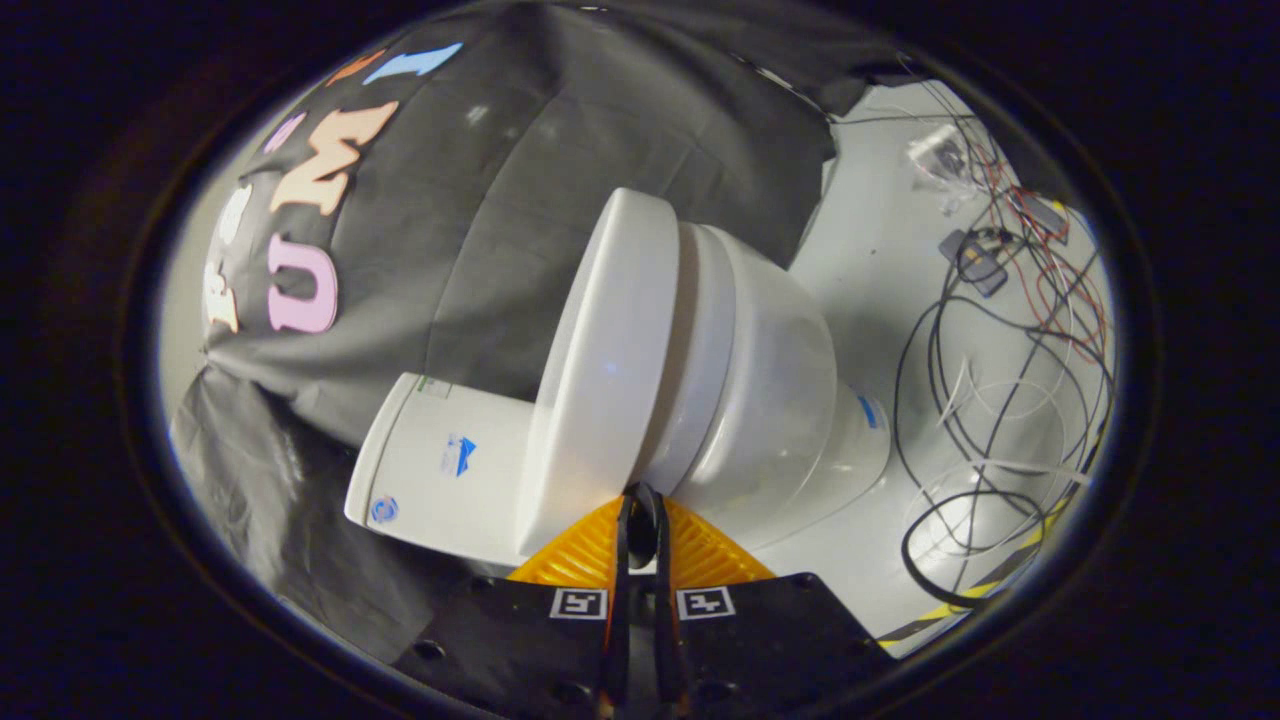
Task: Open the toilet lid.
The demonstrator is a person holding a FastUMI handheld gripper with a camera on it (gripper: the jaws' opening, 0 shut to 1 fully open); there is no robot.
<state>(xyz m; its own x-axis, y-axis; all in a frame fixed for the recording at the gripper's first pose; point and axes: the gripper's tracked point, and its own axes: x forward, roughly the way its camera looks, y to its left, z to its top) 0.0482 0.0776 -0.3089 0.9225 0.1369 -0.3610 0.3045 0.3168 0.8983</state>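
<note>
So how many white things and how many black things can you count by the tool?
White: 2, the toilet and its tank.
Black: 1, the cloth wall.
Total: 3.
The tool is shut at the lid edge.

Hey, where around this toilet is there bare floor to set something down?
Bare white floor lies between the toilet bowl and the tangle of cables. Past that, the cables crowd the floor. On the tank side, black cloth hangs close. The gripper, fingers together, sits at the lid edge.
</note>
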